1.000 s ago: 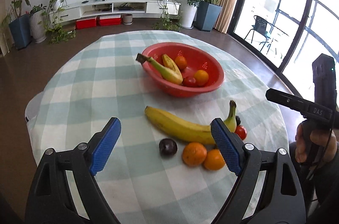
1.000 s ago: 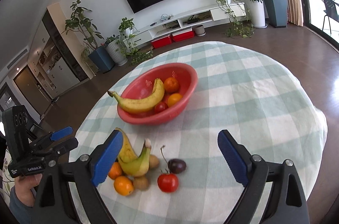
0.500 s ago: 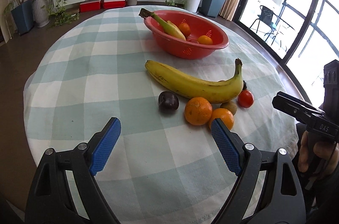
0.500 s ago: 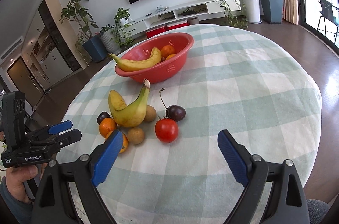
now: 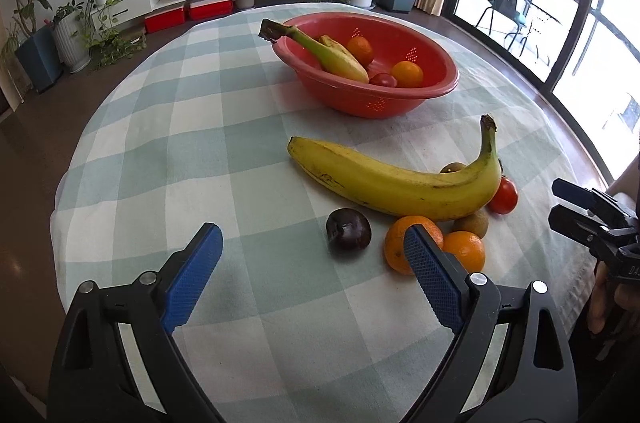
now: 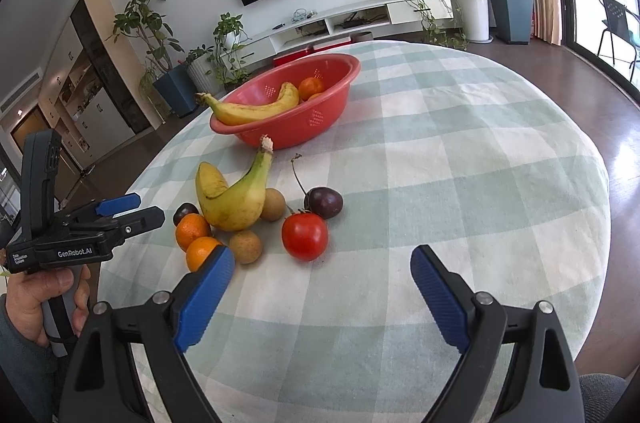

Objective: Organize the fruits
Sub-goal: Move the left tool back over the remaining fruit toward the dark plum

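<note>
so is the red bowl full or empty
Partly full: the bowl holds a banana, two oranges and a tomato, with room left.

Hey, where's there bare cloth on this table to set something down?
Bare cloth lies left of the dark plum and loose banana, toward the table's left edge. In the right wrist view, it is also bare right of the tomato and red bowl. It is crowded around the banana, where oranges and small fruits cluster.

Bright daylight floods in from the windows (image 5: 592, 23) at the right, blowing them out to white. Fruit casts soft, faint shadows on the tabletop (image 5: 192, 151). Both views are sharp, with strong fisheye bending and dark vignetted corners.
</note>
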A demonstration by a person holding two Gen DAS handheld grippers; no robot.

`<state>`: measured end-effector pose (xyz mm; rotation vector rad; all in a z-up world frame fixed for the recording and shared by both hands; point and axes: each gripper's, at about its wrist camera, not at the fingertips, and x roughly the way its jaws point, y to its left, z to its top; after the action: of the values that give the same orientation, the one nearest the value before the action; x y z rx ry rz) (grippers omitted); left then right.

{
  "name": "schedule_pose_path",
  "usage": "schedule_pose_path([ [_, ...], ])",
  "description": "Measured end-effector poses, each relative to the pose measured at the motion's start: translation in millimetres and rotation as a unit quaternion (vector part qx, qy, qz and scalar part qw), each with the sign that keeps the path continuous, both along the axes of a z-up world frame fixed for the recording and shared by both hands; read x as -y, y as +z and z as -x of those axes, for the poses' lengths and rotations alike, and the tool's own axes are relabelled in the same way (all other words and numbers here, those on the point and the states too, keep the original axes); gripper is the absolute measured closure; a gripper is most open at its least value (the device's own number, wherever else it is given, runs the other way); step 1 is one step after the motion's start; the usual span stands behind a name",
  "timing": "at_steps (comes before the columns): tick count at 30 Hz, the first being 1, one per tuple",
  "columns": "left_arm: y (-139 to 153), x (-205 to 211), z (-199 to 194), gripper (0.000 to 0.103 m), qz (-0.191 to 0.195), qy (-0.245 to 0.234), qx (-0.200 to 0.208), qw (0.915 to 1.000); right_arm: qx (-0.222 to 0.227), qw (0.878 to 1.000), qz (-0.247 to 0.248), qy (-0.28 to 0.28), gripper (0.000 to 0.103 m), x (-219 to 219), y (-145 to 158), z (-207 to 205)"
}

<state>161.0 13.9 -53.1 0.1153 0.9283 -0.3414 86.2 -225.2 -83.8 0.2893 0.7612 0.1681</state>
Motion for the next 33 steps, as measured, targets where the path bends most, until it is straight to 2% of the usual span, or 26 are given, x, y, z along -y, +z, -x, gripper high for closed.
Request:
schedule_pose_path([
  [8,-11,2,-17,0.011,-0.022,-0.014,-0.019,0.9995,-0.003,1.000,-0.001,0.003,0.011,0,-3,-1],
  [19,-26,5,-26,0.011,-0.030,-0.015,-0.037,0.9987,-0.004,1.000,0.003,0.004,0.011,-2,-4,1],
  [25,-26,3,-27,0.012,-0.026,-0.009,-0.032,0.9991,-0.004,1.000,0.004,0.005,0.011,-2,-3,1],
  [33,-28,15,-24,0.029,-0.033,-0.037,-0.033,0.9982,-0.004,1.000,0.006,0.006,0.012,-3,-3,2],
])
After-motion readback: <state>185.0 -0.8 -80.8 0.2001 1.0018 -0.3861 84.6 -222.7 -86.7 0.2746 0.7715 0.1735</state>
